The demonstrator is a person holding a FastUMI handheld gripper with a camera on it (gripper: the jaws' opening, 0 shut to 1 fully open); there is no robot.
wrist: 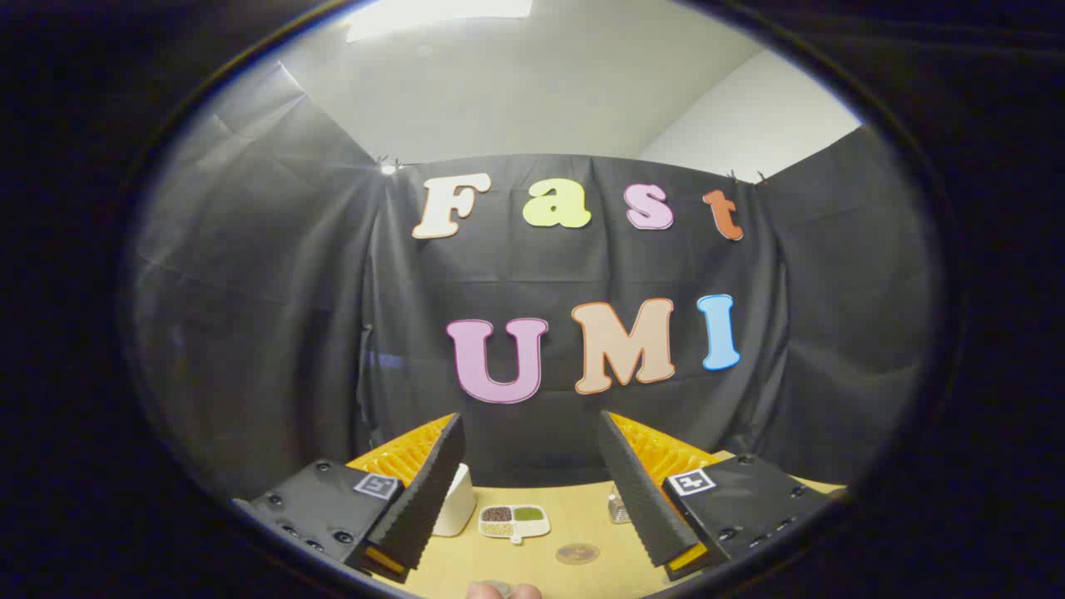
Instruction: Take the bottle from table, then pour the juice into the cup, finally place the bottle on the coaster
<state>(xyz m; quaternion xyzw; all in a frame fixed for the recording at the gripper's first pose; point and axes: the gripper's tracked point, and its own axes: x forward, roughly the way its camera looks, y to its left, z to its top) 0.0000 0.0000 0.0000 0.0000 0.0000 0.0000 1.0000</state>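
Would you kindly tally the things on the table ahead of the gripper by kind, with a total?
White cup: 1
Divided snack dish: 1
Round coaster: 1
Small clear item by the right-hand finger, too hidden to identify: 1
Total: 4
The gripper is open, nothing between its fingers.

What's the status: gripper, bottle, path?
Gripper open, fingers spread, nothing between them. Bottle by right finger, mostly hidden. White cup by left finger; round coaster and divided dish on table between fingers. Path unobstructed.
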